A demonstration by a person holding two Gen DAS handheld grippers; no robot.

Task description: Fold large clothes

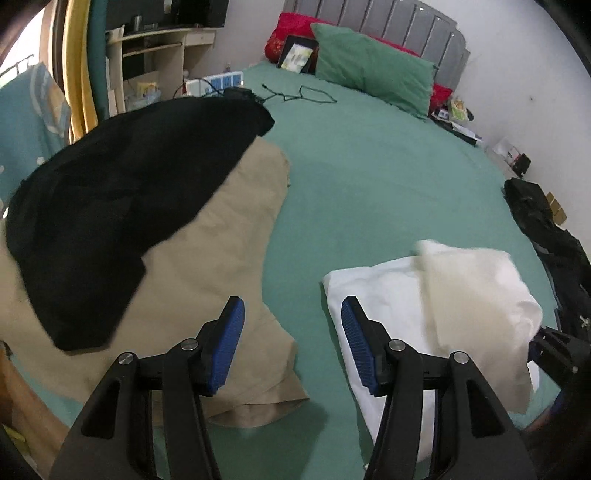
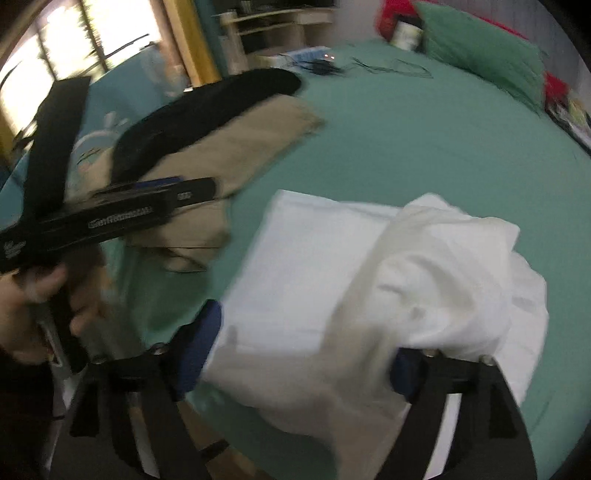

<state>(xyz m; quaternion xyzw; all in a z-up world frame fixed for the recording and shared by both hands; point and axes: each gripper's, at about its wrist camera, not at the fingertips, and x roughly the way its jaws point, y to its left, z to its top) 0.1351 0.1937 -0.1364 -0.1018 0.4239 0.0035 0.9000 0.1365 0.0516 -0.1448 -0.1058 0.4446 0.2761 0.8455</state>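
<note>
A white garment (image 1: 436, 295), partly folded flat with a loose bunch on top, lies on the green bed sheet (image 1: 369, 177) at the near right. To the left a beige garment (image 1: 221, 240) is spread out with a black garment (image 1: 122, 206) over it. My left gripper (image 1: 291, 332) hangs open above the strip of sheet between the beige and white pieces, holding nothing. My right gripper (image 2: 301, 354) stands wide open over the near edge of the white garment (image 2: 325, 258); loose cloth lies between its jaws, and the pads do not press it. A hand (image 2: 33, 295) holds the left gripper (image 2: 192, 190).
A green pillow (image 1: 373, 70), red pillows (image 1: 291, 29) and a framed tablet (image 1: 297, 53) sit at the grey headboard. A black cable (image 1: 310, 94) and a power strip (image 1: 218, 81) lie at the far side. A dark bag (image 1: 554, 236) is off the bed's right edge. A wooden desk (image 1: 159, 55) stands behind.
</note>
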